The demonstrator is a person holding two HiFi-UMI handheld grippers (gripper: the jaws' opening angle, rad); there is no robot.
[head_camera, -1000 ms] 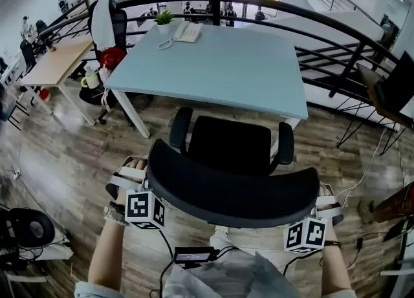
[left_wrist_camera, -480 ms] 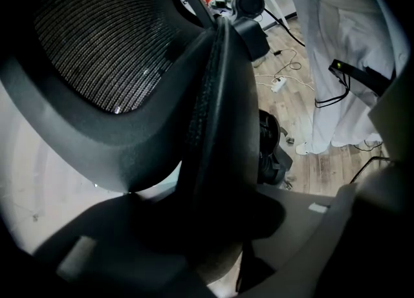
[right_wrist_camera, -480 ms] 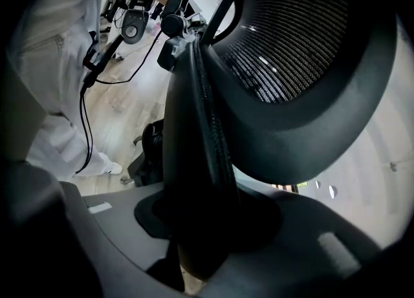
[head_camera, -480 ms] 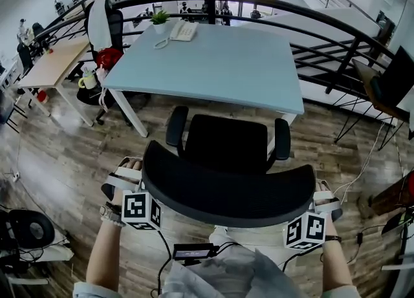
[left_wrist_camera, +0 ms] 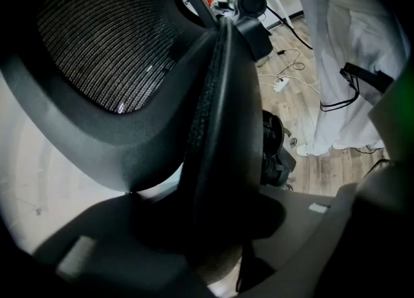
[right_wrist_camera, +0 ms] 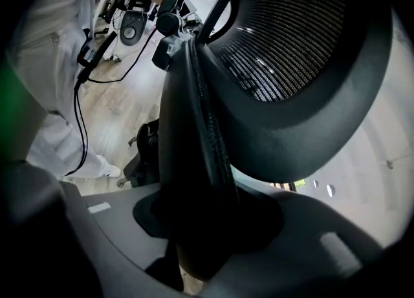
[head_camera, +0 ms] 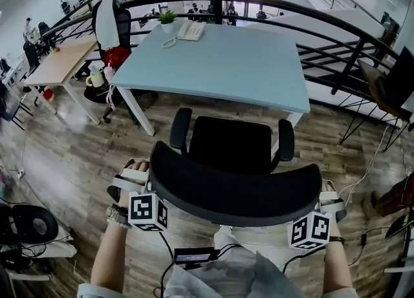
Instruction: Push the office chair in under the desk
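The chair (head_camera: 230, 145) blocks the way to the bench (head_camera: 220, 64). Bare floor (head_camera: 77, 161) lies open at either side.

A black office chair (head_camera: 229, 145) stands on the wood floor (head_camera: 77, 154), its seat facing a pale blue table (head_camera: 226, 64) and close to the table's near edge. The left hand-held gripper (head_camera: 134, 183) and right hand-held gripper (head_camera: 326, 209) sit at the two ends of the curved backrest (head_camera: 236, 193), with its rim between their jaws. The left's jaws have just been closing, the right's opening slightly. A telephone (head_camera: 191, 30) and a small potted plant (head_camera: 168, 17) sit at the table's far edge.
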